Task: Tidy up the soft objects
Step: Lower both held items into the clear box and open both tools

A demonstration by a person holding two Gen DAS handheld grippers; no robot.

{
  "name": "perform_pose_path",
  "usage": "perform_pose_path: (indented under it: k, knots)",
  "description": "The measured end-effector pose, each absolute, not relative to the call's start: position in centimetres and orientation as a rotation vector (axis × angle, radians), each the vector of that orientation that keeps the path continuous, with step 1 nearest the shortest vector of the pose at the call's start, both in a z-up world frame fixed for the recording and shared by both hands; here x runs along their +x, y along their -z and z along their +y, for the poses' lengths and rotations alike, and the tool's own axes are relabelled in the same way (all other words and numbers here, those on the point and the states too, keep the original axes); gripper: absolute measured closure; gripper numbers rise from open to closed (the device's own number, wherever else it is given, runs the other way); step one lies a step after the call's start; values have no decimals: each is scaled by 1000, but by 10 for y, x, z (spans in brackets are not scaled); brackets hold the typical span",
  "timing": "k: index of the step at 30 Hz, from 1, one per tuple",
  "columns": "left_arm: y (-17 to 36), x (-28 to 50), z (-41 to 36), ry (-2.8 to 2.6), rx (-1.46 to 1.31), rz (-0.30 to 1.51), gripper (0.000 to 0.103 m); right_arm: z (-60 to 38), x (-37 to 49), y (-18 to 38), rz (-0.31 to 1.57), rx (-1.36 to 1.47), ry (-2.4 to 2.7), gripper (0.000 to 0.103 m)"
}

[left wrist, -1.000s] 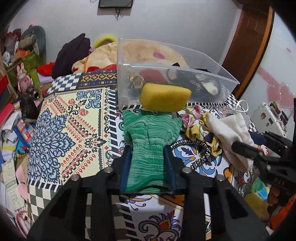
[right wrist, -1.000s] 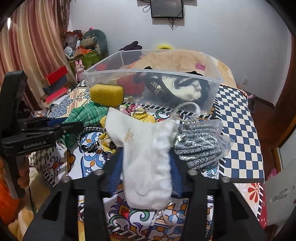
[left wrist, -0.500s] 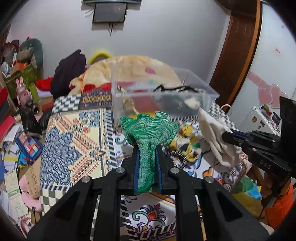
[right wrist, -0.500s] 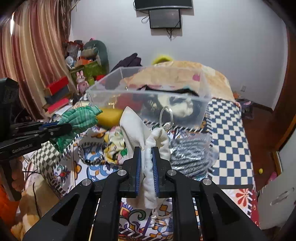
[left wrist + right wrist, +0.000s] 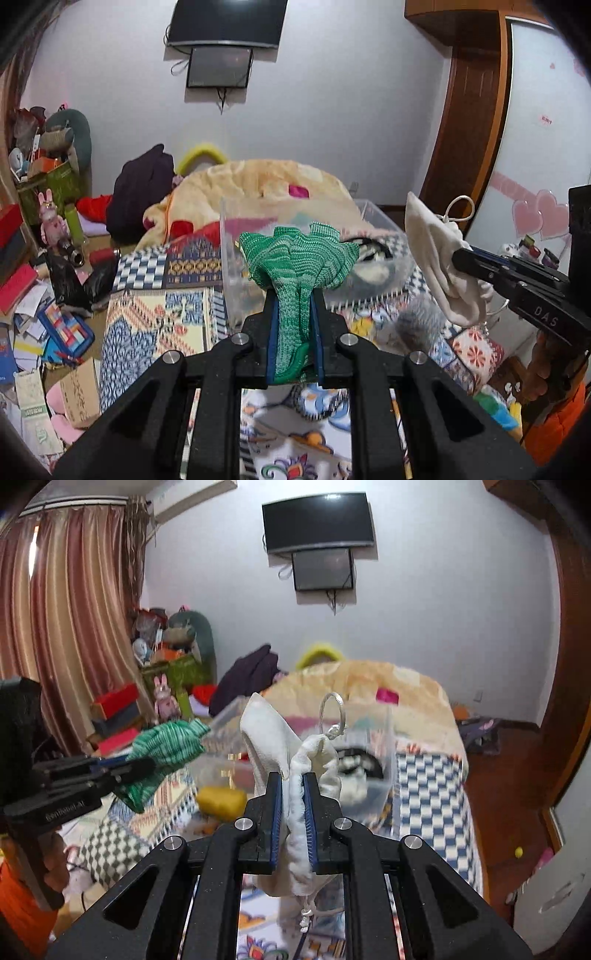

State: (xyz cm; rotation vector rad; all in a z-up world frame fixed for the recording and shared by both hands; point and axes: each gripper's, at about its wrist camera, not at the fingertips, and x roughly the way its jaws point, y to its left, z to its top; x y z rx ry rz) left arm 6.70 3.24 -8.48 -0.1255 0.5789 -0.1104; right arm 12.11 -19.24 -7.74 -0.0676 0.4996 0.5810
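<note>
I have the left gripper (image 5: pixel 294 332) pinching the green knit cloth (image 5: pixel 299 258) and the right gripper (image 5: pixel 293 812) pinching the white pouch (image 5: pixel 291 746), both lifted above the bed, probably for dropping into the clear bin (image 5: pixel 373 738) ahead.

- Two grippers: left gripper (image 5: pixel 294 328) clamped on green cloth, right gripper (image 5: pixel 293 805) clamped on white pouch.
- One green cloth (image 5: pixel 299 264).
- One white pouch (image 5: pixel 295 753), with one cord loop (image 5: pixel 332 712) at top.
- One clear bin (image 5: pixel 373 738) on the bed.
- One yellow sponge (image 5: pixel 221 800) beside the bin.
- Two screens on the wall: one TV (image 5: pixel 317 521), one smaller screen (image 5: pixel 322 569) below it.
- One pink rabbit toy (image 5: pixel 51 218).
- One dark bag (image 5: pixel 138 195).
- Two pink heart stickers (image 5: pixel 539 218).
</note>
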Motion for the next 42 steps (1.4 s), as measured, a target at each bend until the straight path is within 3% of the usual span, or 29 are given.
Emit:
perform_pose_path:
  k: [17,42]
  knots:
    - [62,139,41,37,-140,530,88,-153,158,58,439,-41,-614,92]
    - [129,217,31,10,-112,741,87,-112,219,116,646,-116,-528,92]
